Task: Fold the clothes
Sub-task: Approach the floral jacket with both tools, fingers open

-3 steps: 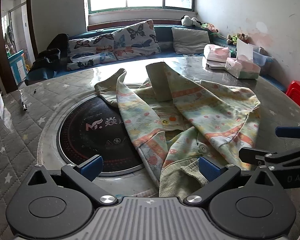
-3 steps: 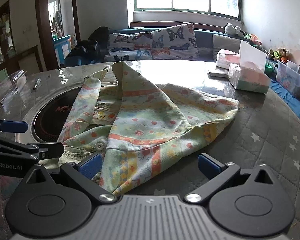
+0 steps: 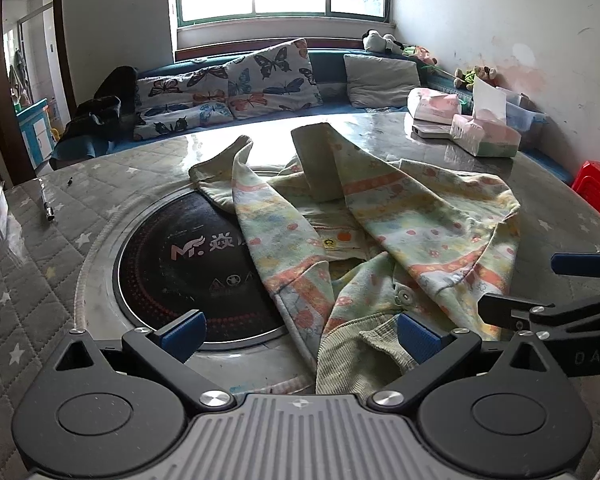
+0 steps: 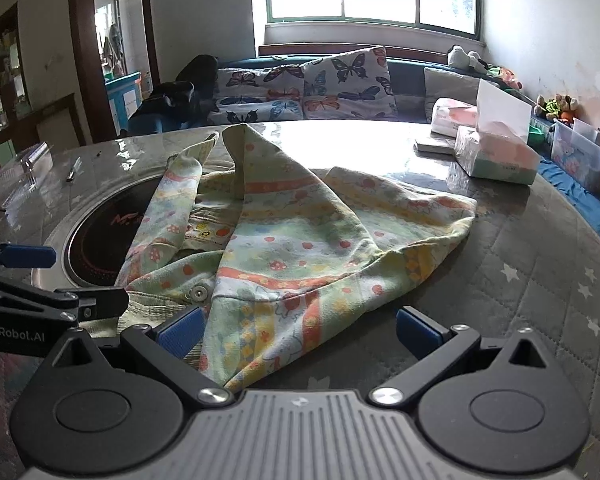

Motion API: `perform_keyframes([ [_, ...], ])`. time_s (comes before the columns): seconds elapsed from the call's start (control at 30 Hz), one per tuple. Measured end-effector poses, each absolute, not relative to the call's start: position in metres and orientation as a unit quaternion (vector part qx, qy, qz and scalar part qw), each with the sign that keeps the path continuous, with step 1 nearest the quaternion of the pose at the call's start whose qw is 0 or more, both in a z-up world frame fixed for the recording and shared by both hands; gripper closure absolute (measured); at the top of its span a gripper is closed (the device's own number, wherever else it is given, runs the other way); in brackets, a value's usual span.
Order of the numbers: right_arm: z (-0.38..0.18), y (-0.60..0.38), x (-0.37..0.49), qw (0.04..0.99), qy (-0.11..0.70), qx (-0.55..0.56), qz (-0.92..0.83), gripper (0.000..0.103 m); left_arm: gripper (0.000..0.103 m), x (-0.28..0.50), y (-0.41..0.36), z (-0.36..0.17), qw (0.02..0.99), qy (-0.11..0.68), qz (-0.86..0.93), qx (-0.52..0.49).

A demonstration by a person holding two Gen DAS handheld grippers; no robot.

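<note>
A crumpled child's jacket (image 3: 400, 220) with pastel stripes and red dots lies on the round table, partly over the black cooktop; it also shows in the right wrist view (image 4: 292, 240). A snap button (image 3: 403, 295) and a ribbed green cuff (image 3: 364, 352) face me. My left gripper (image 3: 300, 338) is open and empty, its right pad beside the cuff. My right gripper (image 4: 298, 332) is open and empty, with the jacket's near hem lying between its fingers. Each gripper shows at the edge of the other's view.
A black induction cooktop (image 3: 188, 264) is set in the table's middle. Tissue boxes (image 3: 486, 136) and a tissue pack (image 3: 434, 106) stand at the far right. A pen (image 3: 46, 204) lies at the left. A sofa with butterfly cushions (image 3: 236, 88) runs behind. A red stool (image 3: 598, 188) stands to the right.
</note>
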State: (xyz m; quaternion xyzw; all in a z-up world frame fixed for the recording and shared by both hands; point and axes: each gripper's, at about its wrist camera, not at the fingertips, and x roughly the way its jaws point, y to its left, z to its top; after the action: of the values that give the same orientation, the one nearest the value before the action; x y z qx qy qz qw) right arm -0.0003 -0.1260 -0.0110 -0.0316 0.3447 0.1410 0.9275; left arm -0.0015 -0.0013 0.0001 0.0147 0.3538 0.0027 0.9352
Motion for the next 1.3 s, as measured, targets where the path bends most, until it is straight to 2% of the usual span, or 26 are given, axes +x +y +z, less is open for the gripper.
perform_keyframes([
  [1.3, -0.0155, -0.1245, -0.0087, 0.923, 0.36, -0.012, 0.134, 0.0, 0.0, -0.0107, -0.0004, -0.0019, 0.931, 0.365, 0.012, 0.017],
])
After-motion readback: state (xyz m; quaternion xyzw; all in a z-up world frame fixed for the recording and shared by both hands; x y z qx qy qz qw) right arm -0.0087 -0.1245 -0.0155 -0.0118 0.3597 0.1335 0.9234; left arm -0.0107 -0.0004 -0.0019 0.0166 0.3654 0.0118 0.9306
